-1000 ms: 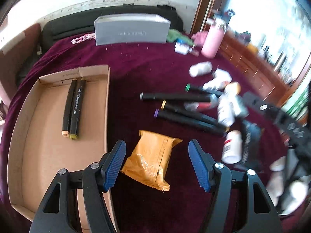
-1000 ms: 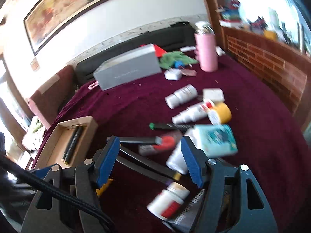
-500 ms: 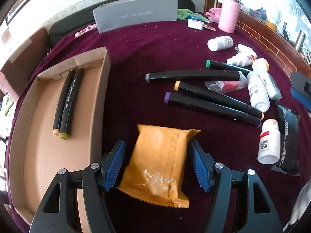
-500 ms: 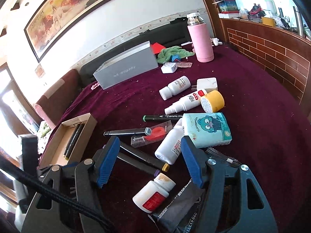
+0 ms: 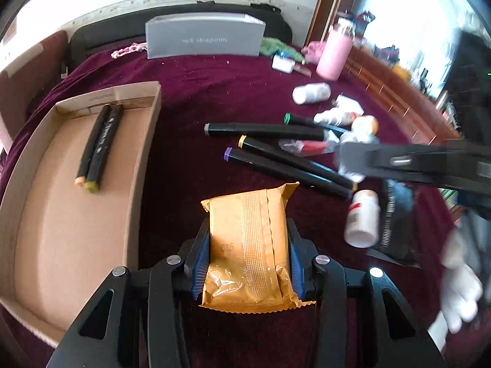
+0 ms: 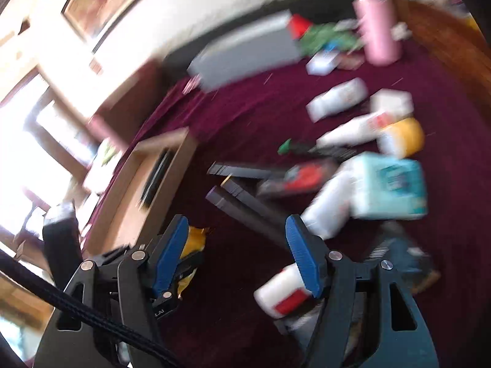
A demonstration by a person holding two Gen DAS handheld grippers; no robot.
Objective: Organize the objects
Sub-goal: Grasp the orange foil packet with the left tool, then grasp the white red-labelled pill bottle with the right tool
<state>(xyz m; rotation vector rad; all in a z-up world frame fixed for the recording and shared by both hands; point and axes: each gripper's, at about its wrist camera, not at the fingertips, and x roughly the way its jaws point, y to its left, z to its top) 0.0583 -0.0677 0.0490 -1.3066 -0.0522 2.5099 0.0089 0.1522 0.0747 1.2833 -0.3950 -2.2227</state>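
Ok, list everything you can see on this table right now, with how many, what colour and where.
cardboard tray: one, brown, left side of the maroon cloth
markers in tray: two, black, side by side
loose markers: four, black, caps grey, green, yellow, purple, mid-table
snack packet: one, orange, between the left gripper's pads
grey box: one, standing at the far edge
pink flask: one, upright, far right
white bottles: several, lying on the right; one near bottle has a red label
tissue pack: one, teal, on the right
left gripper: jaws closing, pads against the packet's sides
right gripper: open, nothing between the pads
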